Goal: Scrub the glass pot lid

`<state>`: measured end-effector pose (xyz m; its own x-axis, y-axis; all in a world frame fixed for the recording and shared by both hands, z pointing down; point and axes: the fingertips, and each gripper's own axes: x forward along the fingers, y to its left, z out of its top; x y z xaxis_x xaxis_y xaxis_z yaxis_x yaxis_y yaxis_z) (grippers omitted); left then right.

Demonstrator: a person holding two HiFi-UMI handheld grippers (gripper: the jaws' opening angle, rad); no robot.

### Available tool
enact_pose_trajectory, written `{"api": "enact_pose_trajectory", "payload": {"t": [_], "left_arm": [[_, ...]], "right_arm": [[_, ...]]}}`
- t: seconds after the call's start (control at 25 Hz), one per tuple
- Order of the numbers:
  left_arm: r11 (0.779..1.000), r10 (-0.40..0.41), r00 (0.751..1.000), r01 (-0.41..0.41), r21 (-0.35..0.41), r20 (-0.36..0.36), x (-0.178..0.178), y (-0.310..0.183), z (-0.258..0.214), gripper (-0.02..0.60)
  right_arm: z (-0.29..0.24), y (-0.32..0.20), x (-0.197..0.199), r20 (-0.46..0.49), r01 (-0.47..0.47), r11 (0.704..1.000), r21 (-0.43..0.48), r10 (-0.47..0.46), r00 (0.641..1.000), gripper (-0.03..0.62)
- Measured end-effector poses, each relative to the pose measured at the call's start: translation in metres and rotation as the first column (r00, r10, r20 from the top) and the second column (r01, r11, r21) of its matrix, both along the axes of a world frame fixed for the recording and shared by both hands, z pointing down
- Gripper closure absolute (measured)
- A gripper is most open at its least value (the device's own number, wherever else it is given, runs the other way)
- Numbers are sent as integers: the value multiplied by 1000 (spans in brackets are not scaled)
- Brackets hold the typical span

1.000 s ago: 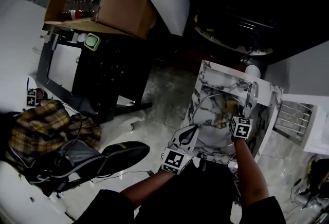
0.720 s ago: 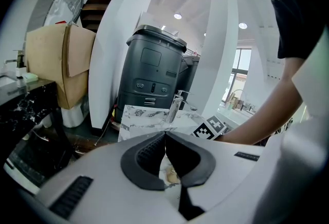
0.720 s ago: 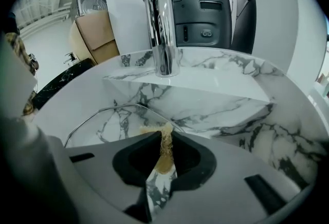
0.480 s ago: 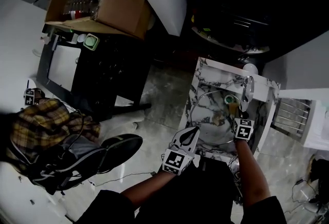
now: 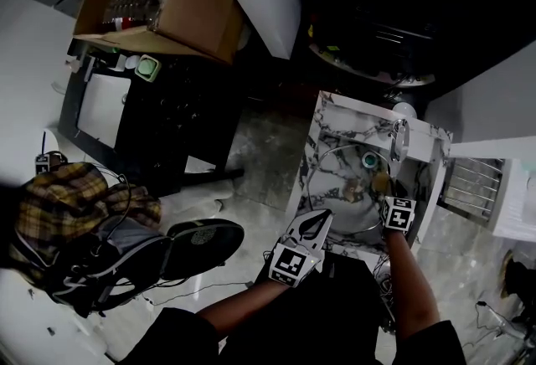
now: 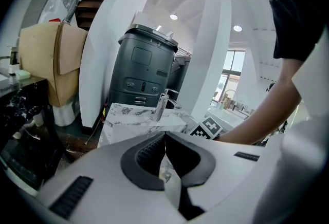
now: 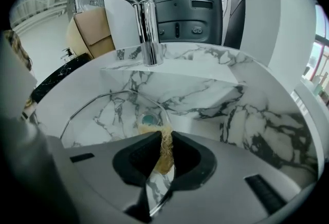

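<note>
**A:** Where is the round, clear glass pot lid (image 7: pixel 108 120) with the thin metal rim?

**B:** It is down in the basin of the white, grey-veined marble sink (image 5: pixel 335 116). It takes up most of the bowl, on the near side of the tall chrome faucet (image 7: pixel 141 17) that stands on the sink's back ledge.

**A:** And the right gripper (image 5: pixel 383 186)?

**B:** It is over the sink, pointing in from the near rim. Its fingers are clamped on a tan, fibrous scrubbing pad (image 7: pixel 165 151). The pad sticks out past the tips. It ends at the edge of the lid that lies by the small teal drain (image 7: pixel 149 119) in the sink floor. I can't tell if the pad actually presses on the glass.

**A:** What is the left gripper (image 5: pixel 321 217) doing?

**B:** It hangs at the sink's near left corner, just outside the basin. Its fingers are pressed tip to tip with nothing between them, and only marble shows through the gap behind the tips.

**A:** Is there anything else?

**B:** A brown cardboard box (image 5: pixel 201 12) sits well away from the sink, on its far left.
</note>
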<state>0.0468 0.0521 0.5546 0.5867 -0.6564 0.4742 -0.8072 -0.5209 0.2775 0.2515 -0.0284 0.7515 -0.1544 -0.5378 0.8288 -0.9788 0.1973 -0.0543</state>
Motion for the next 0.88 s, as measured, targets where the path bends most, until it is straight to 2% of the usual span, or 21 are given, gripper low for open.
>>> {"api": "enact_pose_trajectory", "payload": {"t": [0.52,0.88], "left_arm": [[1000,-11,1000,11,7,-2,-4,3,5,565],[1000,-11,1000,11,-3,-3,-11,10,2,565]], "right_arm": [[1,23,6,-20,16,998,-55,-17,1000,531],[2,49,-4,-37,18,991,-130,-23,999,531]]}}
